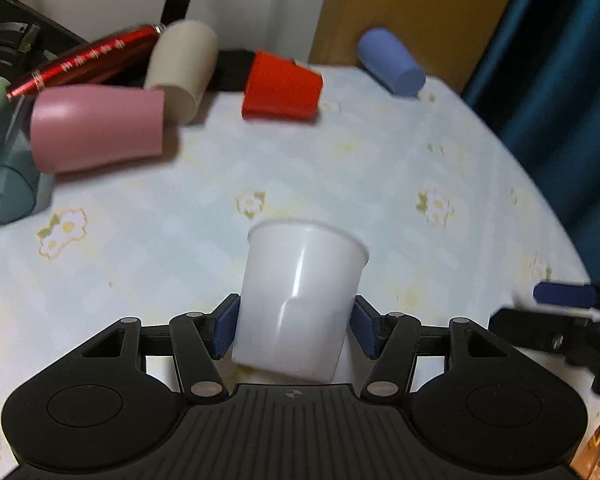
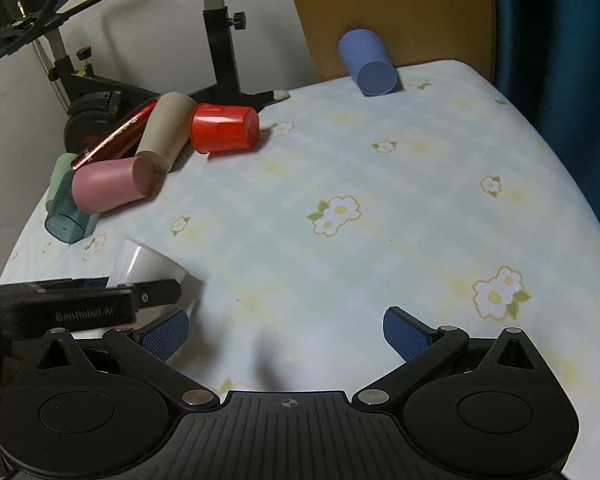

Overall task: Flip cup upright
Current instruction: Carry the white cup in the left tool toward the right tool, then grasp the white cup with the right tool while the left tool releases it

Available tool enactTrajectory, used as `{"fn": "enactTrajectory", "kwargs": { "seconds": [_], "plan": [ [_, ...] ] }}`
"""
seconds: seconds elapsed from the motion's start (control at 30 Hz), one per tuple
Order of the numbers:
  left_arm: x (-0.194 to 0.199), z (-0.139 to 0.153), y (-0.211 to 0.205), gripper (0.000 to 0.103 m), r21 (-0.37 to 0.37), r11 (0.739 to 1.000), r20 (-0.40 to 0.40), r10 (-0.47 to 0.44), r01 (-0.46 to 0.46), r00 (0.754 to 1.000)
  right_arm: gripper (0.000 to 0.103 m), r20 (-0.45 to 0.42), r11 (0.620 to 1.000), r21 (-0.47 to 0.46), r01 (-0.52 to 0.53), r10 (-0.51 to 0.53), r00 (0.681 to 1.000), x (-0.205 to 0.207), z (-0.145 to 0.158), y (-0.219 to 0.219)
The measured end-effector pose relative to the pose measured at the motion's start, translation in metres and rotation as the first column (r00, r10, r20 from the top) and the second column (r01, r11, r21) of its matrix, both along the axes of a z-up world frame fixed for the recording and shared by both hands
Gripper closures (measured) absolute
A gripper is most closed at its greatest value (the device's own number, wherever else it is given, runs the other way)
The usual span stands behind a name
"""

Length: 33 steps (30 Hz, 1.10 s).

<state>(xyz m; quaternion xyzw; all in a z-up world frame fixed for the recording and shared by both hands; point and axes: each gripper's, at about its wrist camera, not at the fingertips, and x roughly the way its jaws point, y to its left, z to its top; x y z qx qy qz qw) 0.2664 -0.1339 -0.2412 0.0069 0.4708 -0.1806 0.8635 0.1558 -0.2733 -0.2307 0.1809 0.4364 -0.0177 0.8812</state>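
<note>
Pale blue flowered cloth covers the counter (image 2: 380,184), with a wall and an exercise bike behind it. On it the left hand-held gripper (image 1: 294,326) has its blue pads (image 1: 225,328) pressed on both sides of the white cup (image 1: 300,300), which is tilted with the rim pointing away. Beside it, the right hand-held gripper (image 2: 286,332) is wide open and holds nothing. Farther back lie a pink cup (image 2: 110,186), a beige cup (image 2: 166,134), a red cup (image 2: 224,128) and, well apart, a blue cup (image 2: 368,62)
</note>
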Motion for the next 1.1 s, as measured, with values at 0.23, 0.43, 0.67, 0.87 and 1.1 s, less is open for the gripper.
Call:
{"fn": "enactTrajectory", "kwargs": {
  "seconds": [0.23,0.43,0.67,0.87,1.1],
  "plan": [
    [-0.012,0.016,0.013,0.033,-0.062,0.998,0.005,-0.013,0.013,1.000,0.000,-0.009,0.998,0.048,-0.034,0.035,0.999,0.000,0.000,0.008],
    [-0.047,0.046,0.044,0.032,-0.067,0.998,0.125,-0.006,0.015,0.992,0.000,-0.020,0.999,0.047,-0.017,0.018,1.000,0.002,0.006,0.013],
    [-0.069,0.072,0.112,0.032,-0.016,0.983,0.251,0.179,-0.181,0.951,0.000,-0.015,0.992,0.104,-0.078,0.080,0.997,0.013,0.010,0.030],
    [-0.076,0.087,0.182,0.032,-0.044,0.929,0.271,0.364,-0.367,0.891,0.000,-0.054,0.983,0.151,-0.101,0.111,0.992,0.035,0.007,0.045],
    [-0.081,0.108,0.237,0.032,-0.079,0.861,0.287,0.502,-0.502,0.816,0.004,-0.070,0.974,0.205,-0.095,0.111,0.991,0.066,0.007,0.069]
  ]
}}
